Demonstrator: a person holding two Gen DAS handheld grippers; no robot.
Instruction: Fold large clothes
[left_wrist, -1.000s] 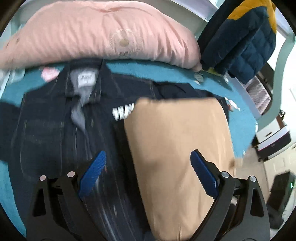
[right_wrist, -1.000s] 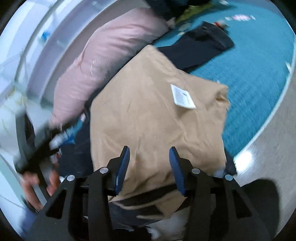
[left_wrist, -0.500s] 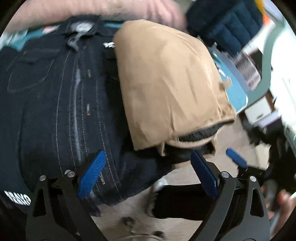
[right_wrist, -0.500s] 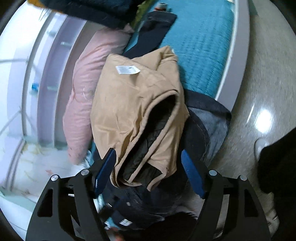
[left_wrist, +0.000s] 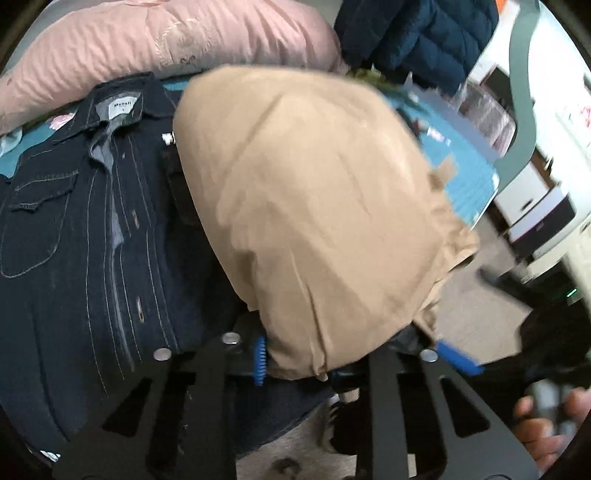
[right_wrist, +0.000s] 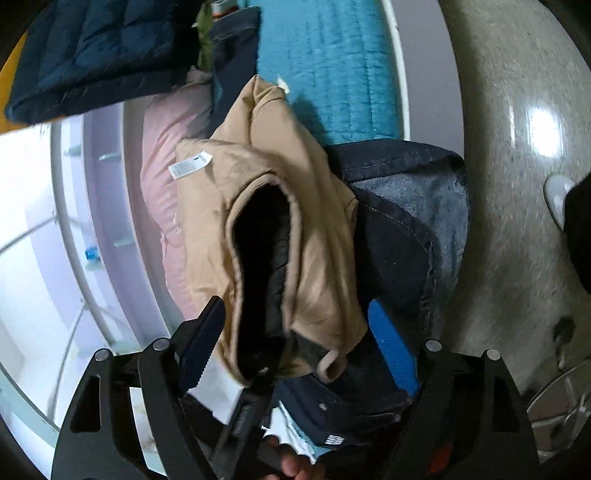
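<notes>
A: Since a second ago, the left hand-held gripper (left_wrist: 295, 360) has been brought down to the near hem of the tan jacket (left_wrist: 314, 206) and its jaws have just been closing; the hem is now pinched between them. The right hand-held gripper (right_wrist: 295, 347) has been rolled over and its jaws have just been opening; they are set wide around the tan jacket's open sleeve end, pads not seen pressing.

B: Location of the tan jacket?

A: Laid on the denim jacket (left_wrist: 85, 236), at the bed (right_wrist: 328, 66) edge nearest the floor.

B: Advice: all layers of the sleeve end should be gathered before the right jaws are shut. The denim jacket should be kept out of both grips.
</notes>
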